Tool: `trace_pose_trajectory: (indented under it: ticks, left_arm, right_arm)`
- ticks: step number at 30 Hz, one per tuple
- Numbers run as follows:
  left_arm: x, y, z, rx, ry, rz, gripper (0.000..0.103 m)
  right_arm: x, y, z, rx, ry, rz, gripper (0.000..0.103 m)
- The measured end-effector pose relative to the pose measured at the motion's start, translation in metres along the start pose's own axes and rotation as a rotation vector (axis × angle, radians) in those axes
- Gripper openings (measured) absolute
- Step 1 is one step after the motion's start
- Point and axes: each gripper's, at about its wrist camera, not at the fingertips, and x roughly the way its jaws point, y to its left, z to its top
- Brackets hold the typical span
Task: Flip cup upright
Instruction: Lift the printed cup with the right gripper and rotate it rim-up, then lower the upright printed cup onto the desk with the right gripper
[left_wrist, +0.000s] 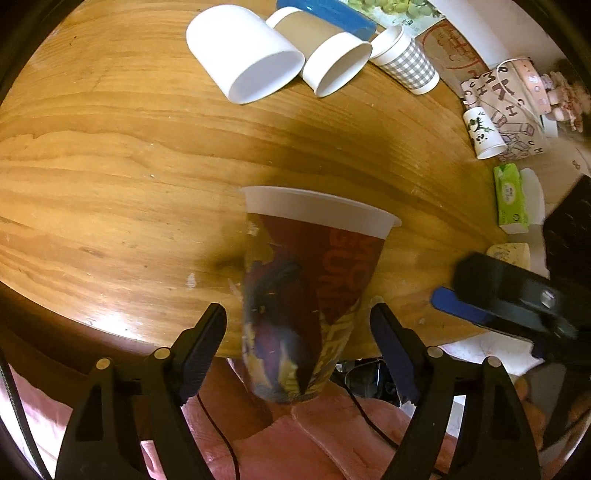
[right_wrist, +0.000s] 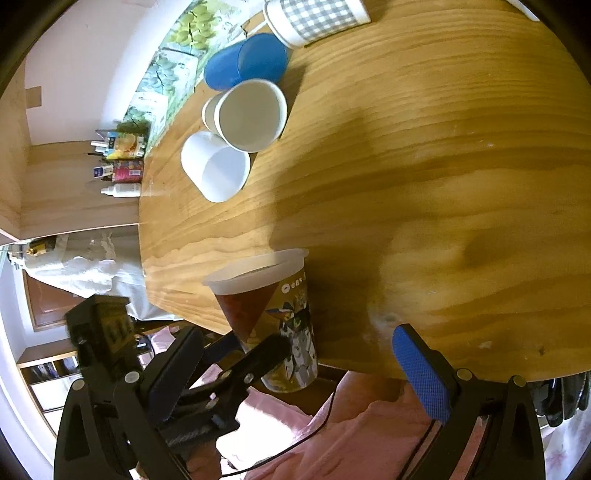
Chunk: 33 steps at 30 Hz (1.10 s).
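A tall printed cup (left_wrist: 303, 295) with a white rim sits between the fingers of my left gripper (left_wrist: 299, 328) at the near edge of the wooden table (left_wrist: 129, 166). The jaws stand wide, with a gap on each side of the cup; whether they touch it I cannot tell. The cup appears blurred, rim pointing away. In the right wrist view the same cup (right_wrist: 273, 317) stands rim up at the table edge with the left gripper's fingers (right_wrist: 266, 354) around its lower part. My right gripper (right_wrist: 295, 365) is open and empty, to the right of the cup.
At the far side lie a white cup (left_wrist: 243, 55), a brown-sleeved paper cup (left_wrist: 325, 55), a blue cup (right_wrist: 247, 62) and a grey checked cup (left_wrist: 406, 59). A small panda cup (left_wrist: 484, 133), a patterned pouch and a green tissue pack (left_wrist: 511, 195) sit at right.
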Motion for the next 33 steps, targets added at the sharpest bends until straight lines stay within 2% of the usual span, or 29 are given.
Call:
trace_pose_trajectory:
  ticks: [4,8,14,20,24,27,33]
  left_arm:
    - [-0.011,0.005,-0.002,0.019,-0.005,-0.022,0.083]
    - [-0.026,0.011,-0.005,0.062,-0.049,-0.017,0.083]
    - [-0.056,0.024,-0.01,0.166,-0.211,0.027,0.083]
    - [-0.083,0.029,-0.009,0.264,-0.41,0.081,0.083]
    - [-0.099,0.033,-0.008,0.316,-0.512,0.086,0.083]
    - [-0.11,0.043,-0.007,0.344,-0.542,0.074,0.083]
    - [-0.114,0.054,-0.002,0.369,-0.534,0.072,0.083]
  right_arm:
    - [0.014,0.007,0.002,0.013,0.002,-0.02,0.102]
    - [0.025,0.015,0.004,0.01,-0.003,-0.063,0.102]
    - [0.041,0.028,0.002,-0.005,-0.039,-0.135,0.102]
    - [0.054,0.04,0.0,-0.029,-0.086,-0.209,0.093]
    - [0.06,0.044,-0.001,-0.025,-0.118,-0.243,0.09]
    - [0.064,0.047,-0.003,-0.018,-0.135,-0.268,0.085]
    - [0.068,0.046,-0.006,0.007,-0.173,-0.308,0.078]
